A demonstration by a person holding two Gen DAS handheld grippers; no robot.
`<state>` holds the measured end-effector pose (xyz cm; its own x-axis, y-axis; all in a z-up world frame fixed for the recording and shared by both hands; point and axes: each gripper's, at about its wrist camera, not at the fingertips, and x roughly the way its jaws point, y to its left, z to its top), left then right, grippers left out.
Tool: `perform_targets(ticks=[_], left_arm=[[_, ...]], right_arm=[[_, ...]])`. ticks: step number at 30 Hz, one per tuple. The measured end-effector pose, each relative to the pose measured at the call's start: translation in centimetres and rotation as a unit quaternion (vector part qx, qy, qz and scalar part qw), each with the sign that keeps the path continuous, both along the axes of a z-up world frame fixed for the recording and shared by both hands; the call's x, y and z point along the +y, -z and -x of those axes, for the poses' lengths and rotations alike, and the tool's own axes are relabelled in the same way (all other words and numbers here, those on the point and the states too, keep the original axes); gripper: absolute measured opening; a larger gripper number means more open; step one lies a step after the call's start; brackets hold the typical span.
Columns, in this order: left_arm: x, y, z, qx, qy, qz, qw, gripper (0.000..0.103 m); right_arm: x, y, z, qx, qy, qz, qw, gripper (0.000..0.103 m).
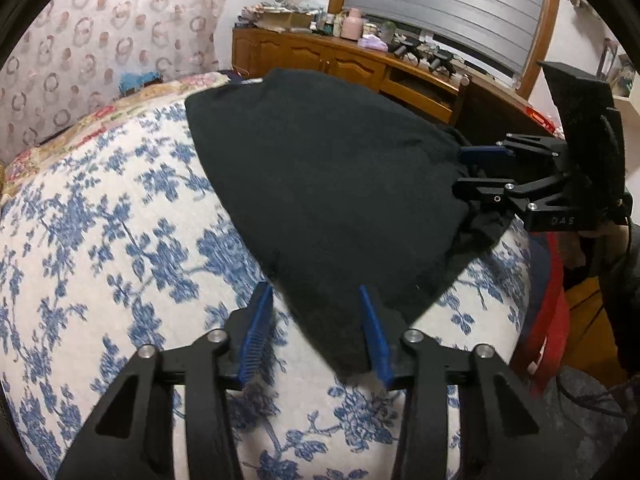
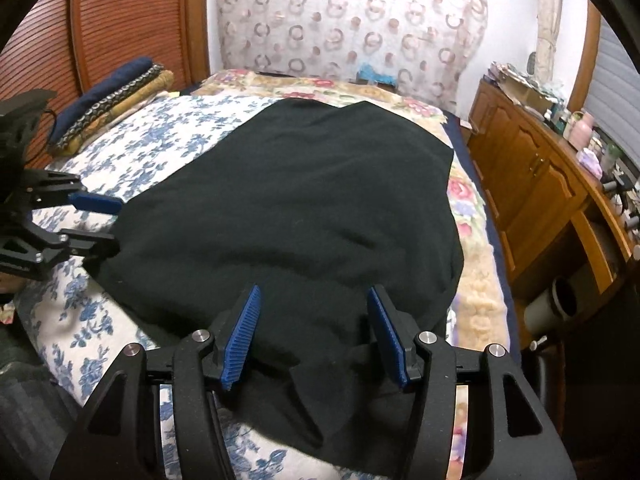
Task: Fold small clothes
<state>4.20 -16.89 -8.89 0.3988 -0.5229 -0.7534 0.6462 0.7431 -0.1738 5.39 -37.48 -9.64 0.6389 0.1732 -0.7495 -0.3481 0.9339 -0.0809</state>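
A black garment lies spread on a bed with a blue-and-white floral cover; it also shows in the right wrist view. My left gripper is open, its blue pads either side of the garment's near corner. My right gripper is open over the garment's near edge, where a fold of cloth lies between and below the fingers. Each gripper shows in the other's view: the right one at the garment's right edge, the left one at its left edge, both with jaws apart.
A wooden cabinet cluttered with bottles stands beyond the bed, under a shuttered window. A stack of folded cloths lies at the bed's far left by a wooden headboard. A patterned curtain hangs behind. A red item sits at the bed's right.
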Motion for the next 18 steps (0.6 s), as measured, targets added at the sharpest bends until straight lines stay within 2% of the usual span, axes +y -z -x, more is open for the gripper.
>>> perform_targets(ticks=[5,6,7,9,15,18], left_arm=[[-0.3,0.3,0.7,0.017,0.018,0.002,0.9997,0.03],[-0.3,0.2,0.7,0.021,0.02,0.005,0.9996,0.026],[-0.2,0.2,0.7,0.024,0.021,0.009,0.9994,0.014],[-0.2,-0.2,0.9,0.022,0.026,0.02,0.9992,0.004],[0.3,-4.6,0.5,-0.018,0.018,0.078,0.9966,0.002],[0.3,-7.2,0.2,-0.046,0.012,0.095,0.9943,0.002]], right_arm=[[1.2,0.1,1.0,0.001,-0.023,-0.004,1.0,0.064],[1.3,0.1,1.1,0.001,-0.027,-0.005,1.0,0.064],[1.5,0.1,1.2,0.001,-0.032,-0.006,0.999,0.064],[2.0,0.3,1.4,0.002,-0.043,-0.008,0.999,0.065],[3.7,1.0,2.1,0.01,-0.072,-0.009,0.997,0.068],[4.1,1.3,2.5,0.007,-0.079,-0.004,0.997,0.07]])
